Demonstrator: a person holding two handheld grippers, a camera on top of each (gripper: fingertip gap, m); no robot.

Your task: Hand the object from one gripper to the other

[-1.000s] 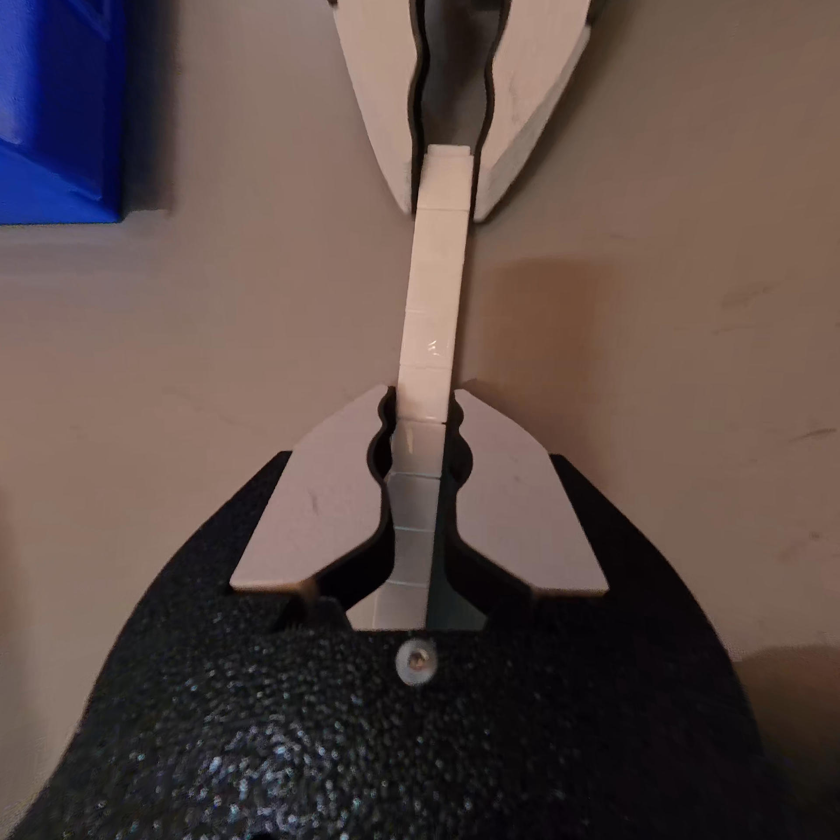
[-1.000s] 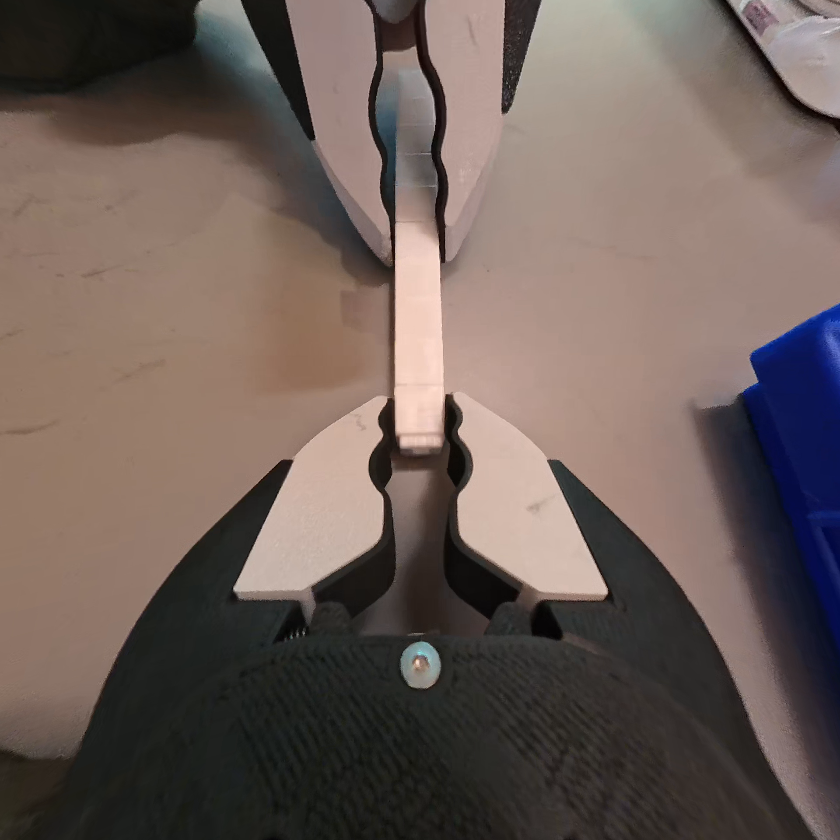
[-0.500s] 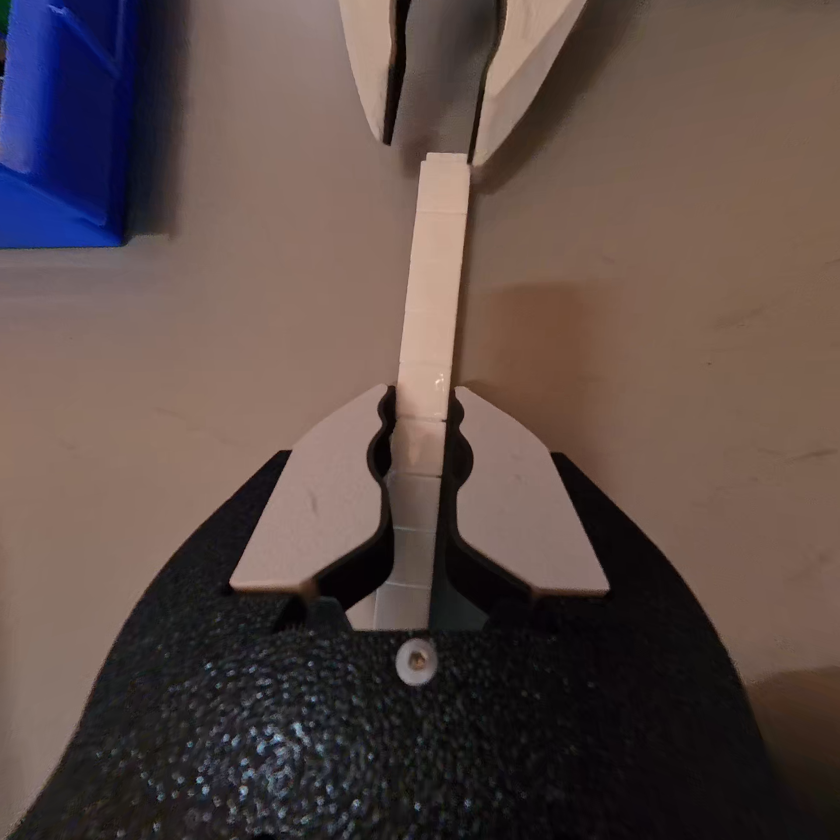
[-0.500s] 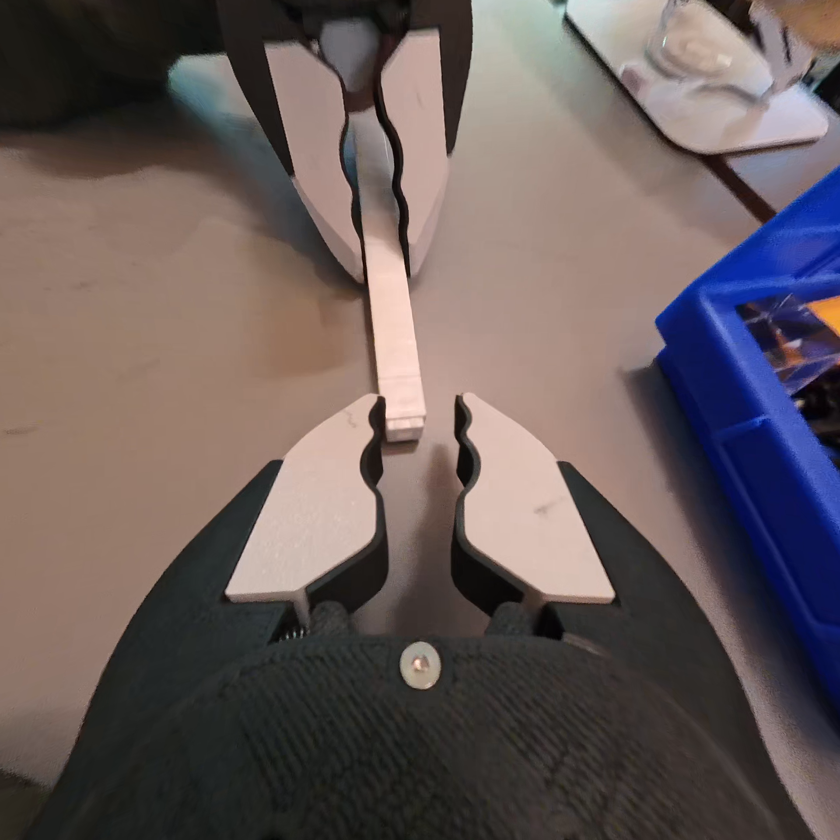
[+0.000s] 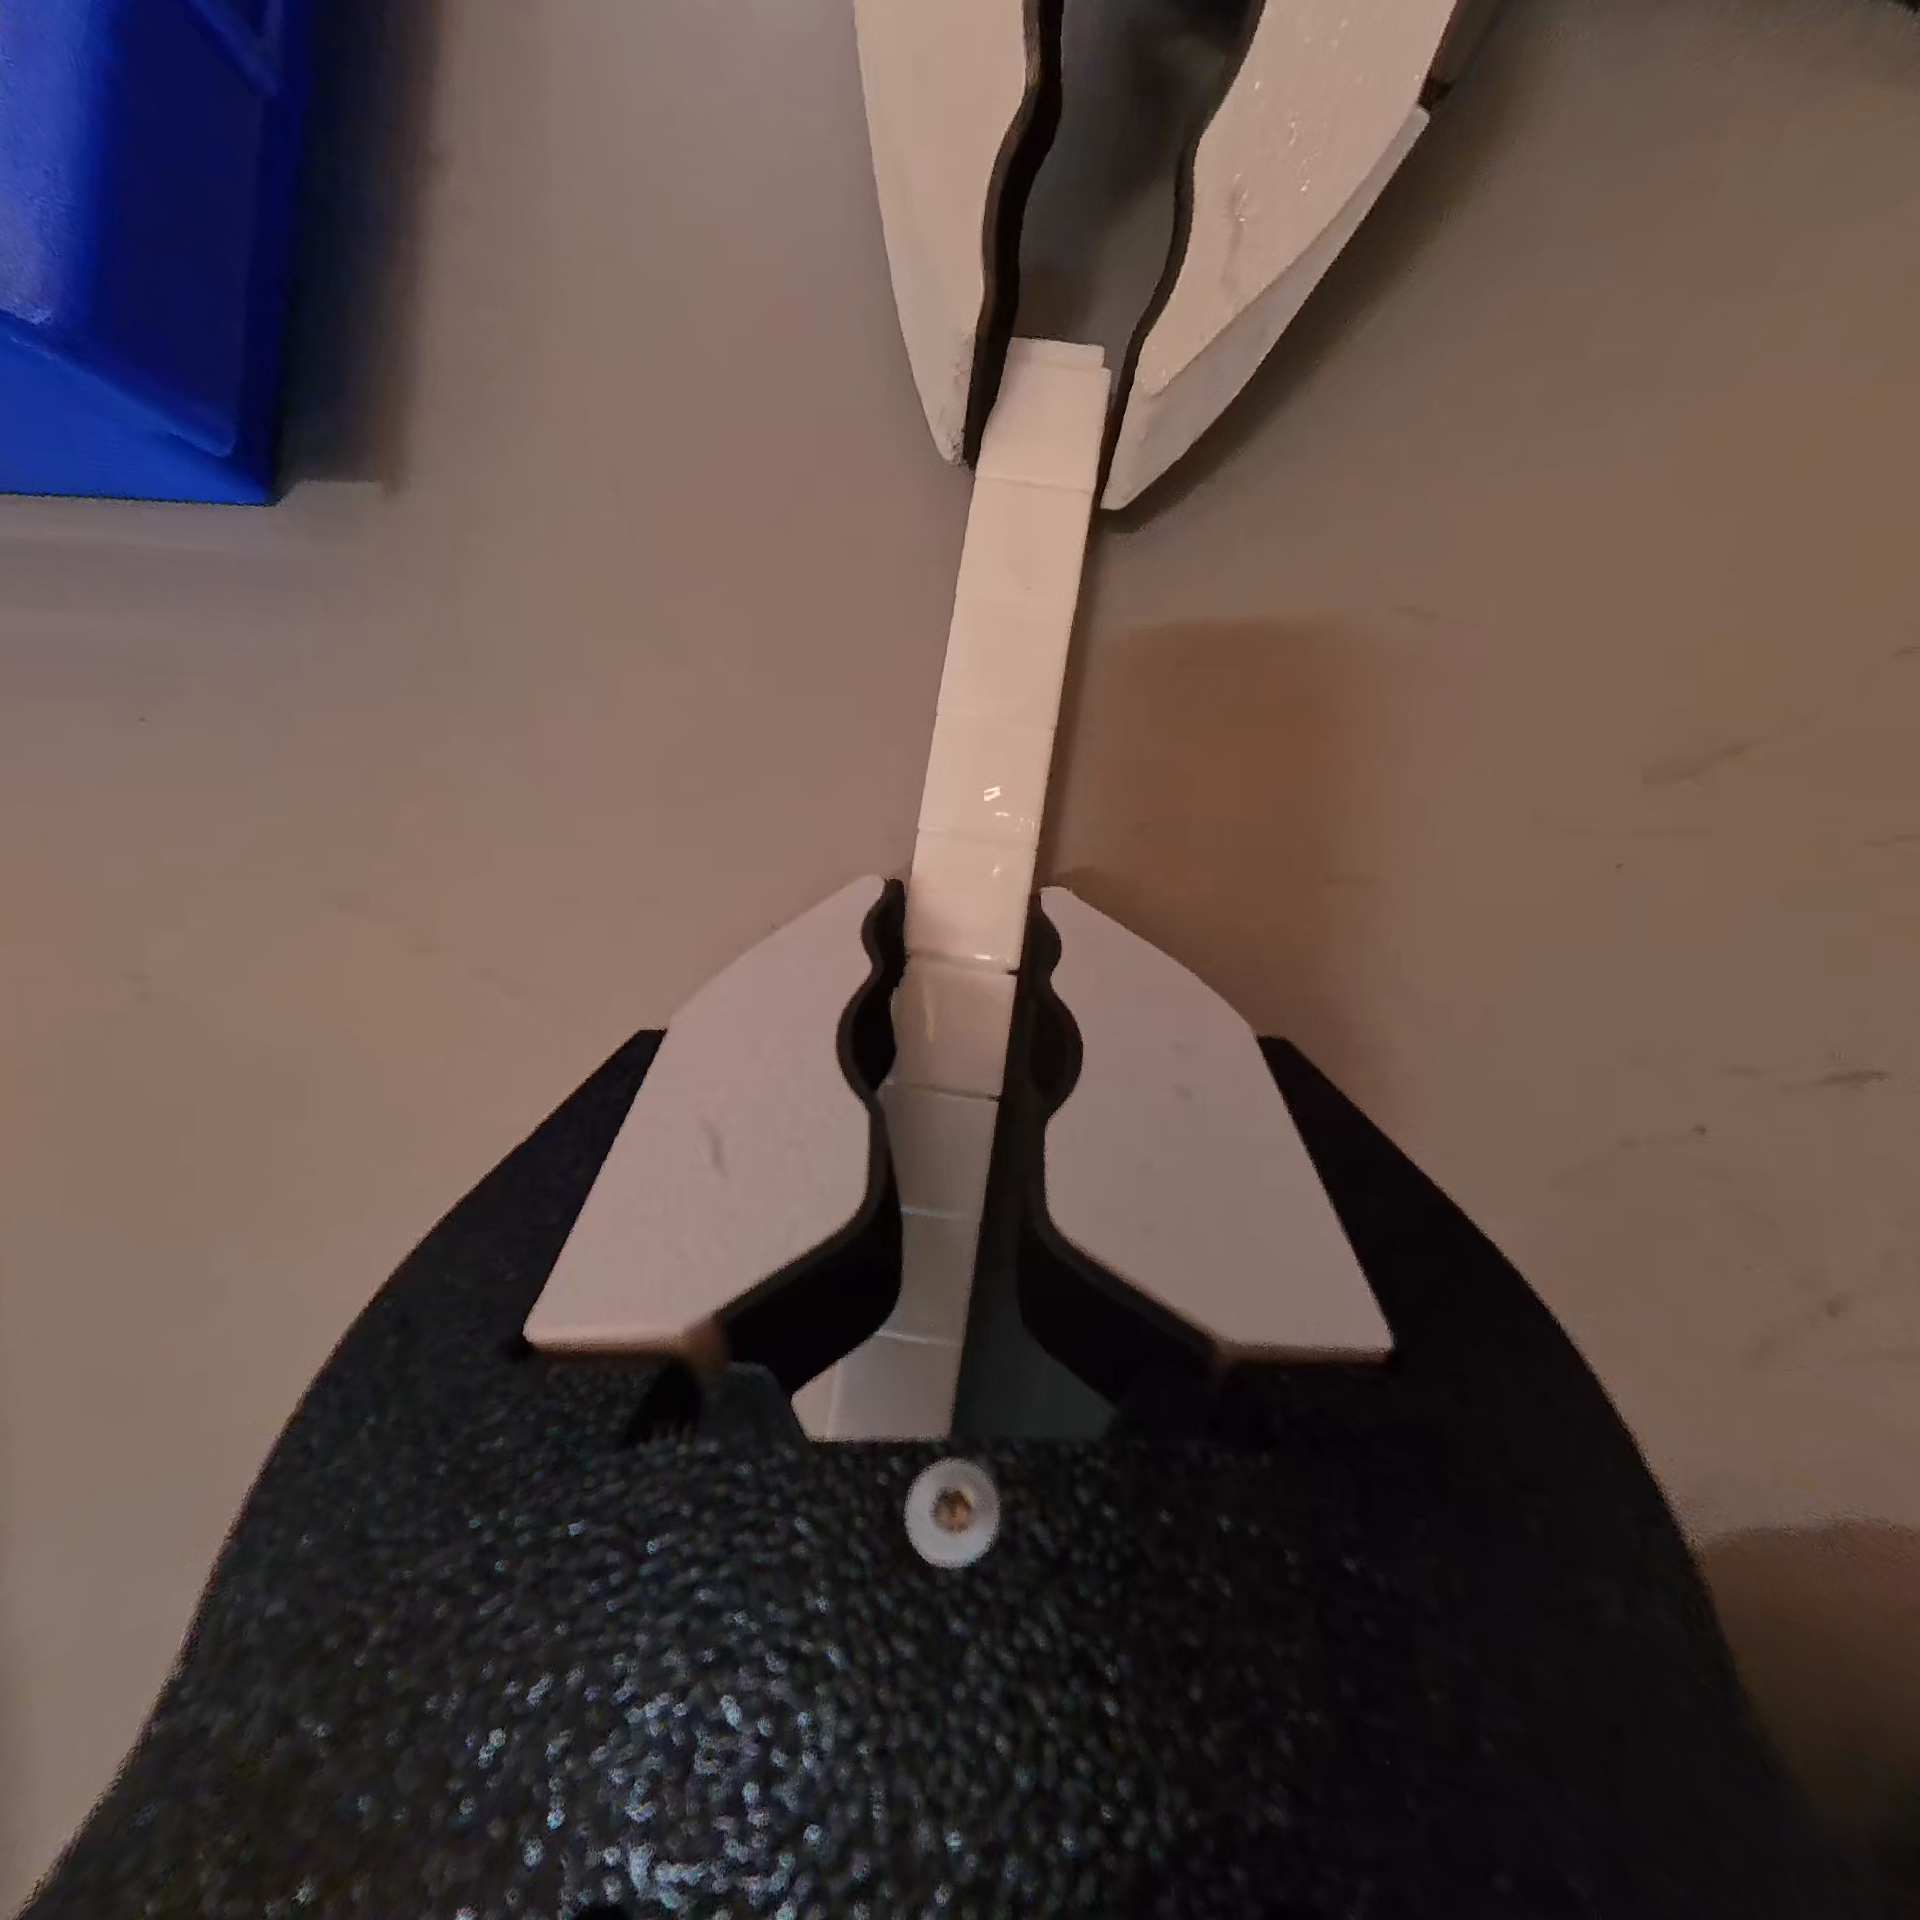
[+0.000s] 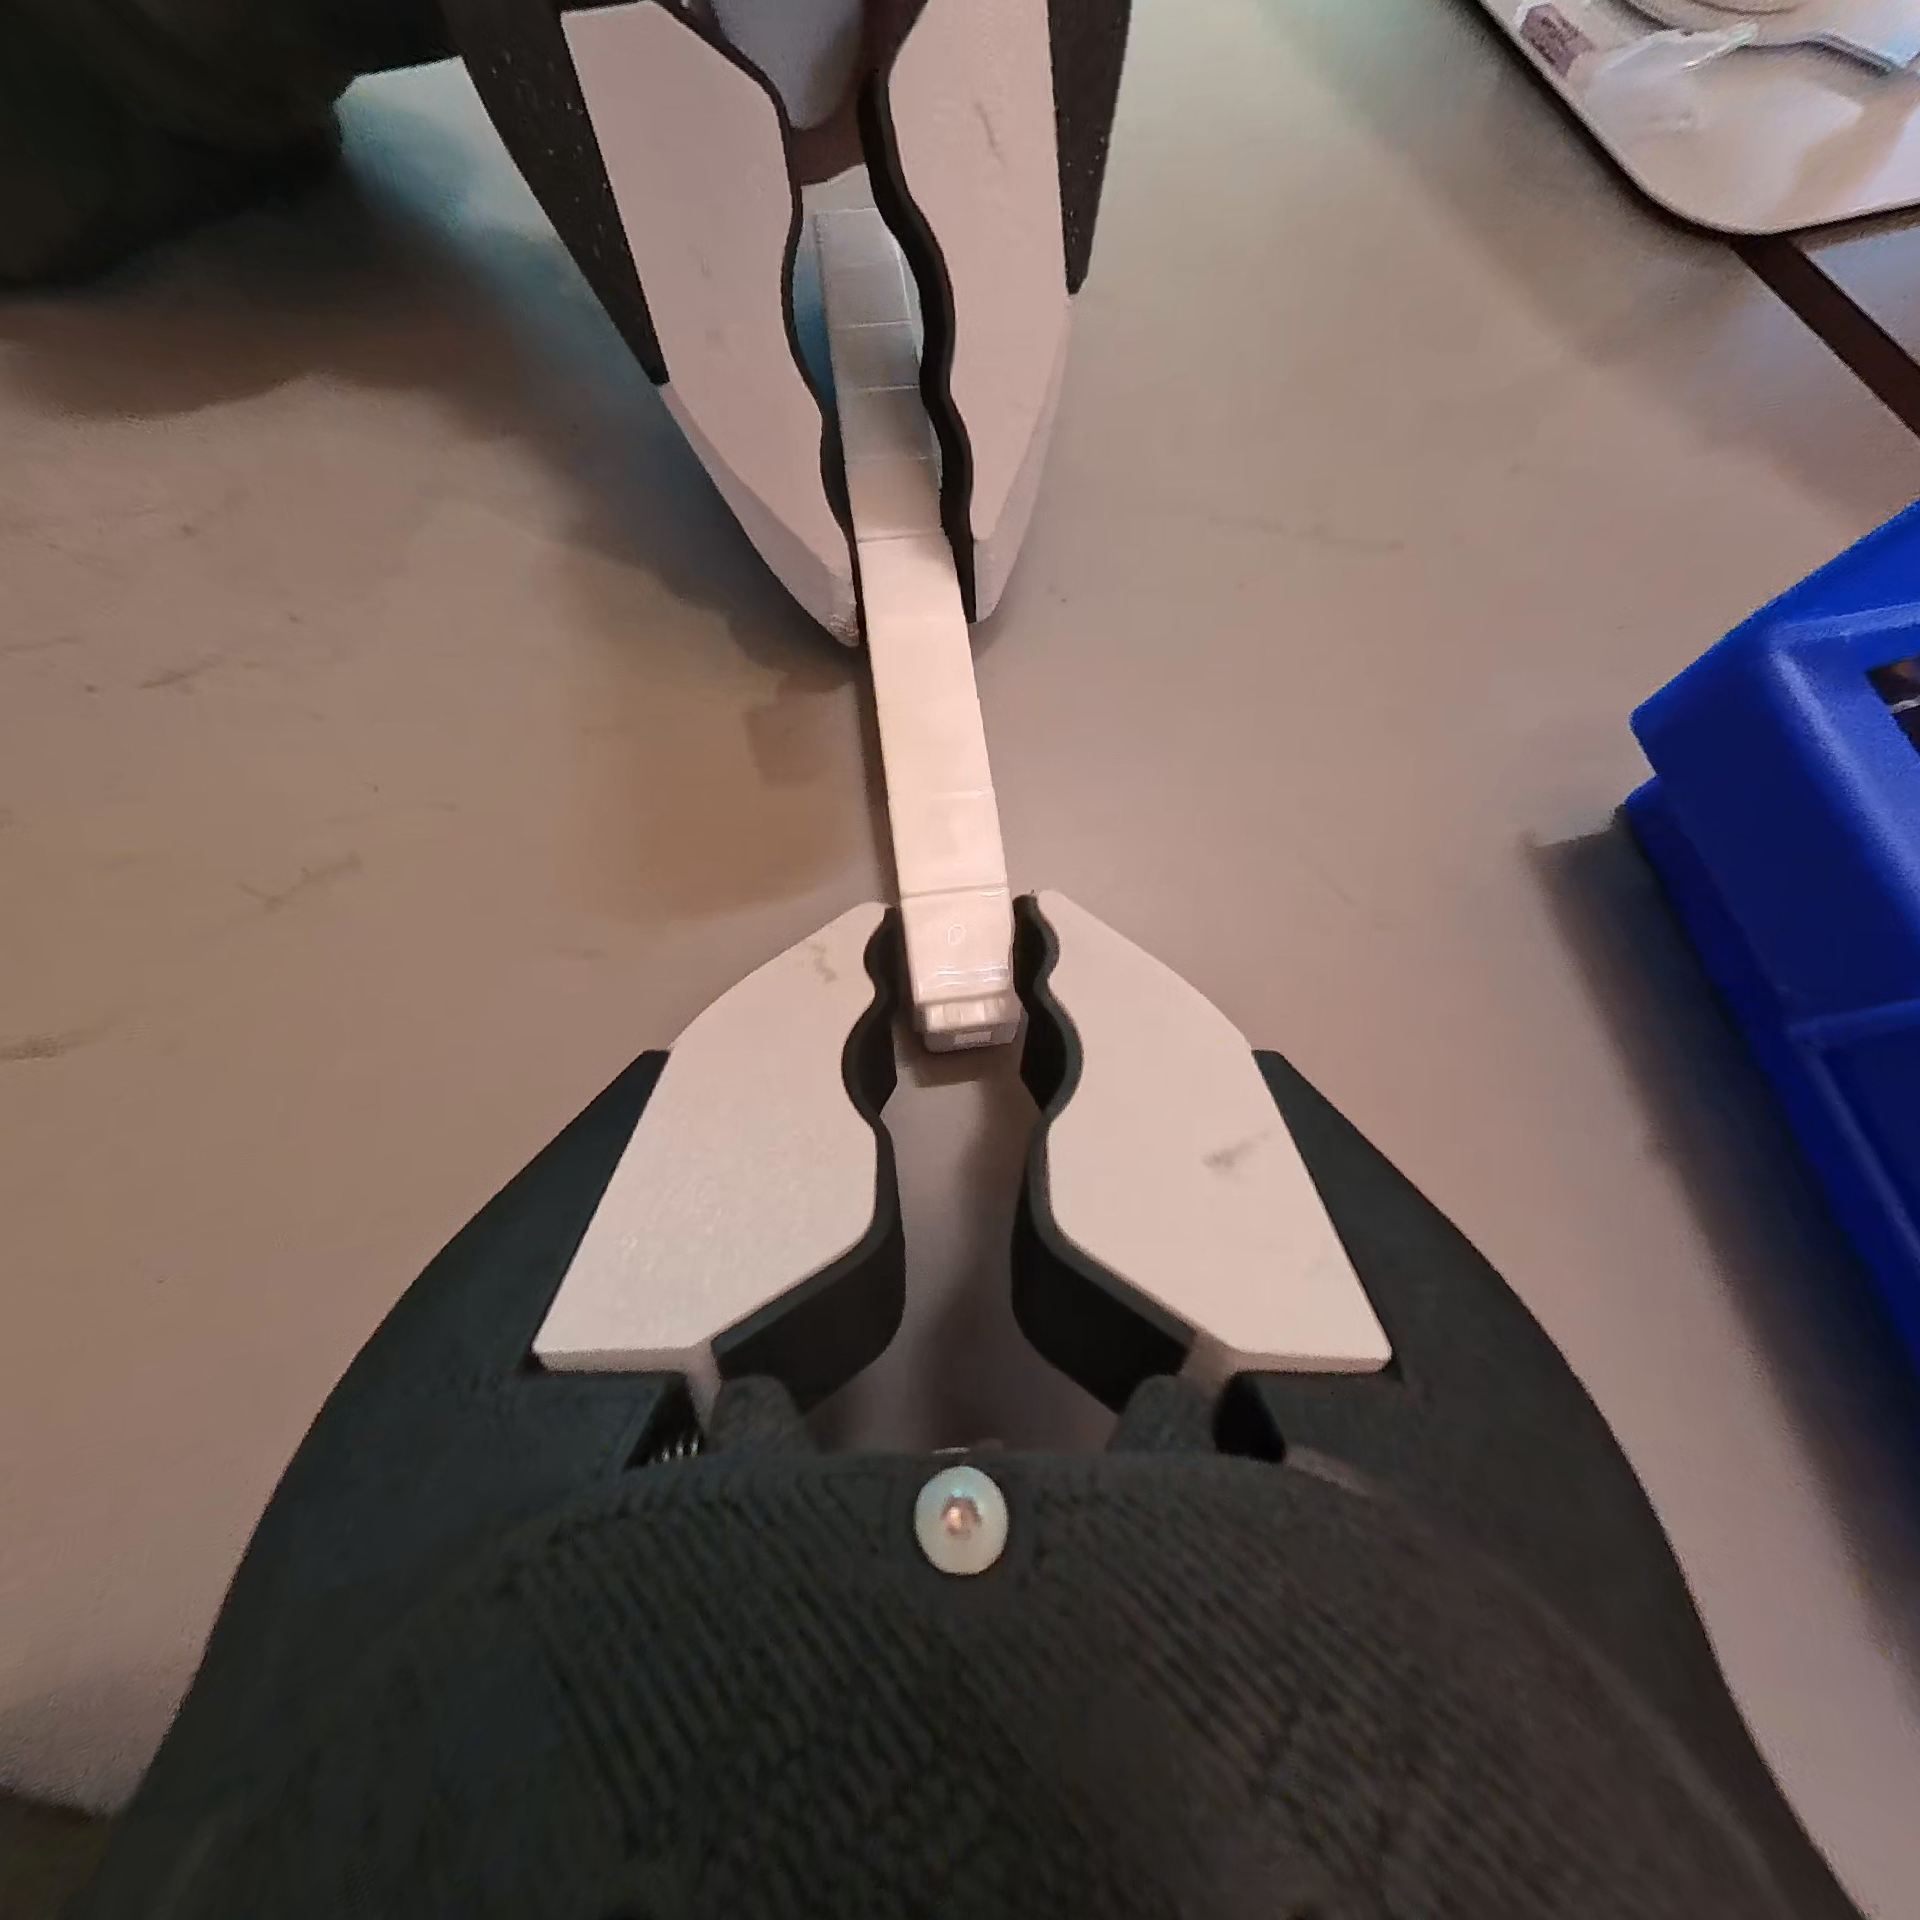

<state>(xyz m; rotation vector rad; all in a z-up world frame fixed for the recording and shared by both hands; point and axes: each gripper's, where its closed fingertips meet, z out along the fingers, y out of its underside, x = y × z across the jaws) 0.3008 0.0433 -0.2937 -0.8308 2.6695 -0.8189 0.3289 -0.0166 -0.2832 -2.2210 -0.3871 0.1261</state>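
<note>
A long white bar of stacked bricks (image 5: 1013, 675) runs straight between my two grippers above the grey table. My left gripper (image 5: 961, 894) is shut on one end, with the bar reaching deep between its fingers. My right gripper (image 5: 1039, 478) faces it from the far side. In the right wrist view, my right gripper (image 6: 956, 909) is open, and its fingertips flank the free end of the bar (image 6: 935, 748) with a thin gap on each side. The left gripper (image 6: 914, 618) shows beyond it, clamped on the bar.
A blue plastic bin (image 5: 135, 260) stands at the left of the left wrist view and at the right edge of the right wrist view (image 6: 1787, 883). A white tray (image 6: 1714, 125) lies at the far right near the table edge. The grey table (image 6: 312, 831) lies below both grippers. There is about 7 cm between the tips of the two grippers.
Half a second ago my right gripper was drawn back from the bar's end, with its fingers wider apart. It has moved forward again and narrowed around the end. My left gripper kept its hold.
</note>
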